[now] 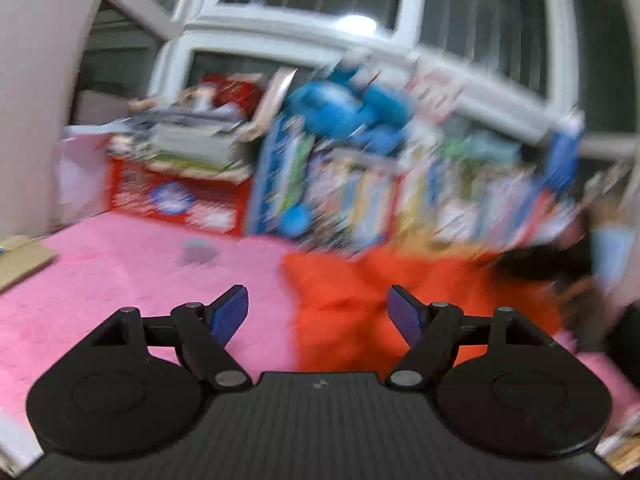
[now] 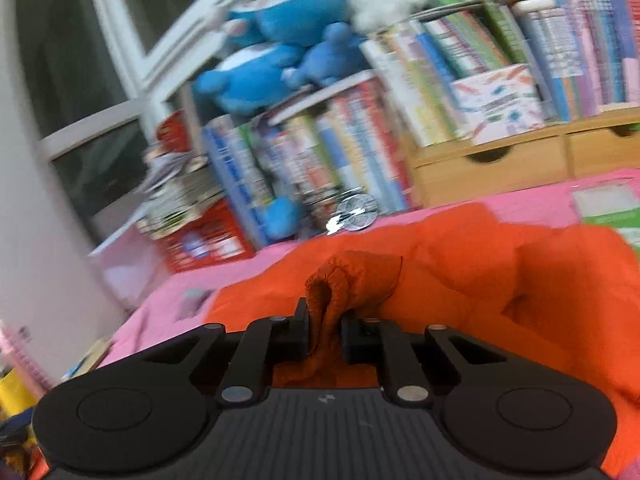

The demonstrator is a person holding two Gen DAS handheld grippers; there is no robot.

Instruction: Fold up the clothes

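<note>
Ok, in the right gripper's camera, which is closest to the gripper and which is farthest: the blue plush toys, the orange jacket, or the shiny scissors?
1. Orange jacket: pinched between the right gripper fingers.
2. Shiny scissors: beyond the jacket, on the pink cover.
3. Blue plush toys: up on the books, left.

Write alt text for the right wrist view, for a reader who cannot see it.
The right gripper is shut on a bunched elastic cuff of an orange garment, which lies on a pink cover. Behind it stand rows of books, a wooden drawer unit and blue plush toys by a window.
</note>
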